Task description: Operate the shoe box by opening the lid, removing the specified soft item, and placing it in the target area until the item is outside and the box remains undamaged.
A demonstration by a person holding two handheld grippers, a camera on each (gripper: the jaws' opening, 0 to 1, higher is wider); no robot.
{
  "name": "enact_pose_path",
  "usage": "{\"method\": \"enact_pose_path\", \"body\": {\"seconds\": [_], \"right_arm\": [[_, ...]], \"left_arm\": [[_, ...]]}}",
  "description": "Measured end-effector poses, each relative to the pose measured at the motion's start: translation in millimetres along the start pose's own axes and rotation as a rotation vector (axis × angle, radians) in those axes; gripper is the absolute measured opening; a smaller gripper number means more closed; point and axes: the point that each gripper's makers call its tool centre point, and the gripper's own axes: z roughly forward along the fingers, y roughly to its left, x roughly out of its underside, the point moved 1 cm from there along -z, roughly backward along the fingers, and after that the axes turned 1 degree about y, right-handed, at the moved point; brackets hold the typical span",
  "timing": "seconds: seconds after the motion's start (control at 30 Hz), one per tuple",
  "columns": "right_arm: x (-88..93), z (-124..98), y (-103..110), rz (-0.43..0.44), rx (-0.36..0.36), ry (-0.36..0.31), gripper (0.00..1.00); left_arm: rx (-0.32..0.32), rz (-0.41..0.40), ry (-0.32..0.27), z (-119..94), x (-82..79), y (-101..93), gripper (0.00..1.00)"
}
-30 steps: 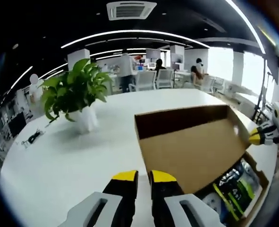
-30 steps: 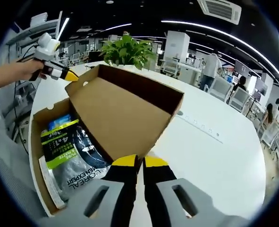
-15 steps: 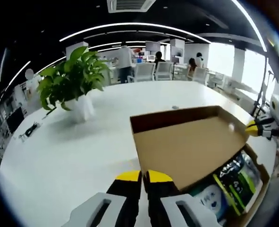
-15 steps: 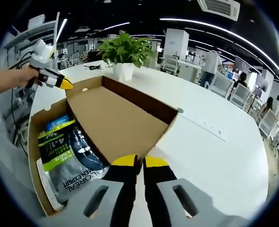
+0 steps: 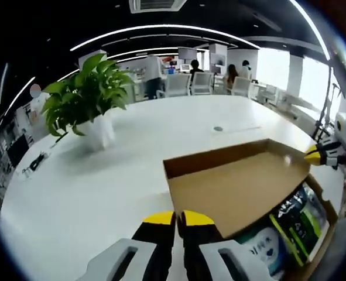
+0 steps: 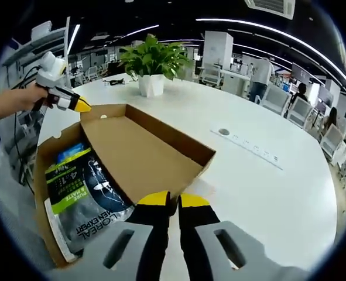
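Jaws of both left gripper [image 5: 180, 218] and right gripper [image 6: 173, 200] closed, pinching lid [image 6: 140, 155] corners.

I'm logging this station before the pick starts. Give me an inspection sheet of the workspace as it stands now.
Surface: white table, large and rounded.
Job's things: cardboard shoe box with its lid folded open; dark soft packet with a green label lies inside.
Clutter: potted plant; a round port set in the tabletop.
Grippers: left gripper and right gripper both shut, each at a lid corner.
Cables: dark cables near the person's arm, unclear.
Surroundings: open office with chairs and people.
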Motion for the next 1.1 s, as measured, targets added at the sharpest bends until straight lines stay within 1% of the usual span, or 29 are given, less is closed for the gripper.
{"method": "enact_pose_path", "body": {"seconds": [0.13, 0.4, 0.6, 0.8, 1.1], "right_arm": [[1.4, 0.0, 1.6, 0.008, -0.004, 0.008, 0.03], [2.8, 4.4, -1.0, 0.018, -0.011, 0.024, 0.04], [3.7, 2.4, 0.5, 0.024, -0.007, 0.042, 0.05], [5.1, -2.0, 0.9, 0.009, 0.005, 0.046, 0.12], [10.4, -16.2, 10.6, 0.045, -0.014, 0.034, 0.22]], "left_arm": [[0.003, -0.01, 0.007, 3.2, 0.1, 3.3, 0.04], [0.012, -0.021, 0.013, 3.0, 1.5, -1.1, 0.04], [0.018, -0.03, 0.013, 6.2, -0.2, 1.1, 0.04], [0.022, -0.035, 0.016, 6.6, 0.5, 0.4, 0.04], [0.024, -0.018, 0.025, 7.0, 0.7, 1.1, 0.04]]}}
